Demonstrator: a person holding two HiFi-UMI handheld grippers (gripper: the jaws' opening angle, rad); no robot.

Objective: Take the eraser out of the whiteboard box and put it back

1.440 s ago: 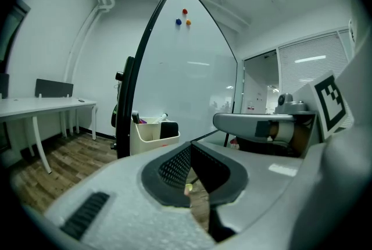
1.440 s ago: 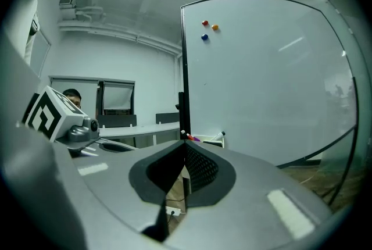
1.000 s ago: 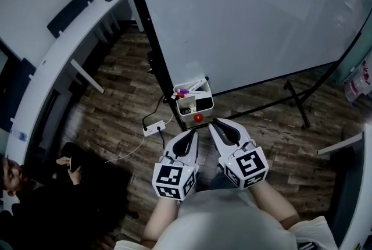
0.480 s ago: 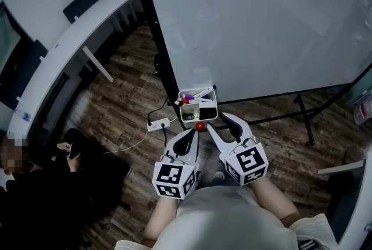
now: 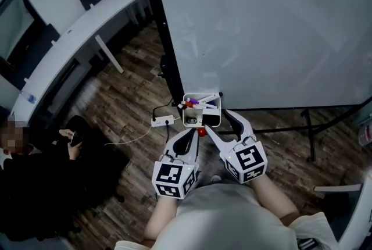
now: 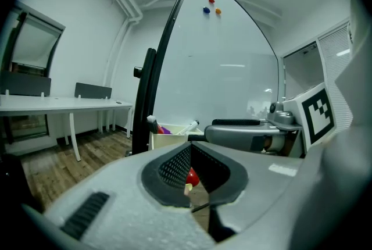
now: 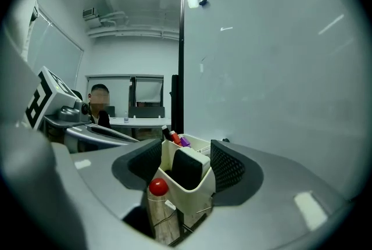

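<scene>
Since a second ago the right claw has come up to the box, and its jaws have just been opening.

Head view: the box hangs at the lower left corner of the whiteboard, with the eraser standing inside. The right claw's jaws straddle the box. The left claw sits just beside it.

Left gripper view: the jaws meet at the tips, with nothing between them.

Right gripper view: the jaws stand wide apart, with the box and eraser between them and a red knob on the box's near side.
</scene>
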